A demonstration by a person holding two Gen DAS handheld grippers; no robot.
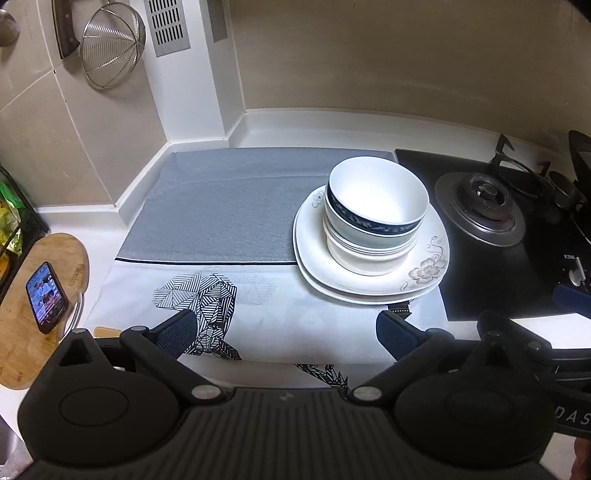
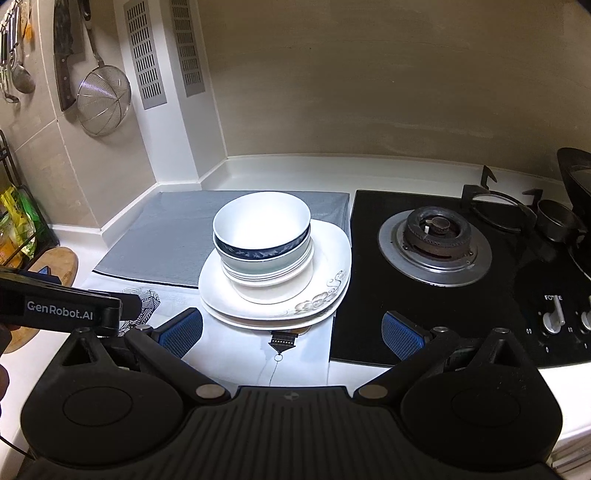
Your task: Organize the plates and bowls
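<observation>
A stack of bowls (image 1: 376,218) sits on white plates (image 1: 369,273) with a flower print, on the right part of a grey and white mat (image 1: 221,206). The top bowl is white with a dark blue band. The same stack (image 2: 262,243) on the plates (image 2: 328,291) shows in the right wrist view. My left gripper (image 1: 286,334) is open and empty, low over the mat's front, a little short of the plates. My right gripper (image 2: 293,332) is open and empty, just in front of the plates. The left gripper's body (image 2: 59,310) shows at the left of the right wrist view.
A black gas hob (image 2: 436,243) lies right of the mat, with knobs (image 2: 554,317) at its front. A wooden board (image 1: 44,302) with a phone (image 1: 46,297) lies at the left. A strainer (image 1: 110,48) and knife (image 1: 64,29) hang on the wall. A dark pan (image 2: 576,170) stands far right.
</observation>
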